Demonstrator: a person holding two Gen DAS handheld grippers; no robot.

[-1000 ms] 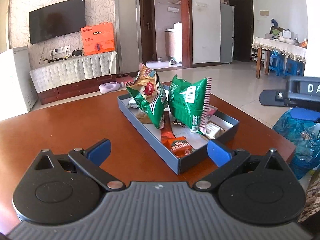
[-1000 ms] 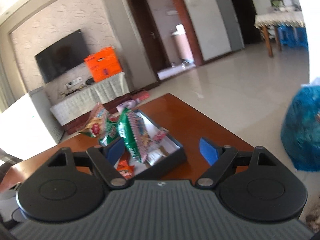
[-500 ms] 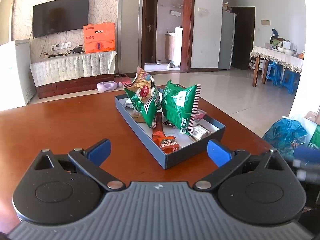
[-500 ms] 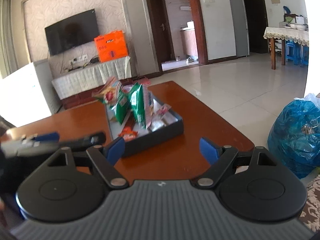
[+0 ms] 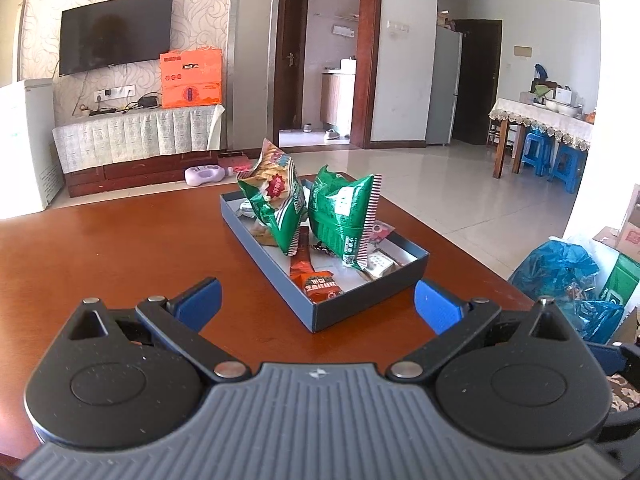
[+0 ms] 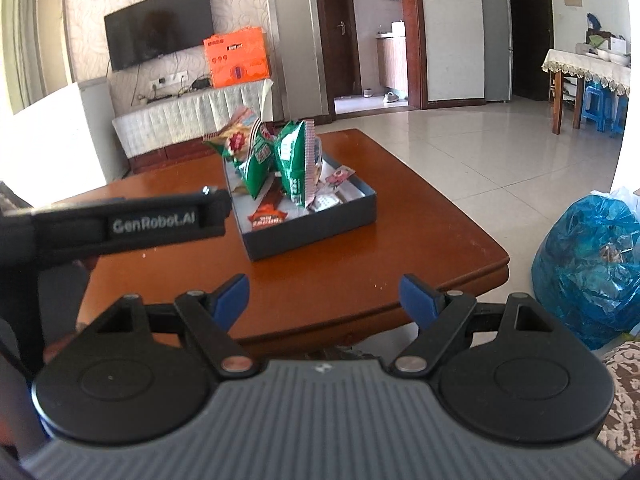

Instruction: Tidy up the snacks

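snack tray ahead of two empty hand-held grippers

the left hand-held gripper (image 5: 316,300) hovers over the bench (image 5: 120,248) with its blue fingers spread wide, holding nothing; the dark tray (image 5: 360,300) lies just ahead of it, between the fingertips in view. the right hand-held gripper (image 6: 323,294) is likewise wide open and empty, farther from the tray (image 6: 312,232), near the bench (image 6: 420,220) edge. in the tray two green snack bags (image 5: 344,216) stand tilted against each other, a red packet (image 5: 320,282) lies flat at the near end, small wrapped pieces beside it. compared with a second ago, both grippers have drawn back and the right view has levelled, the left gripper's body now showing in it.
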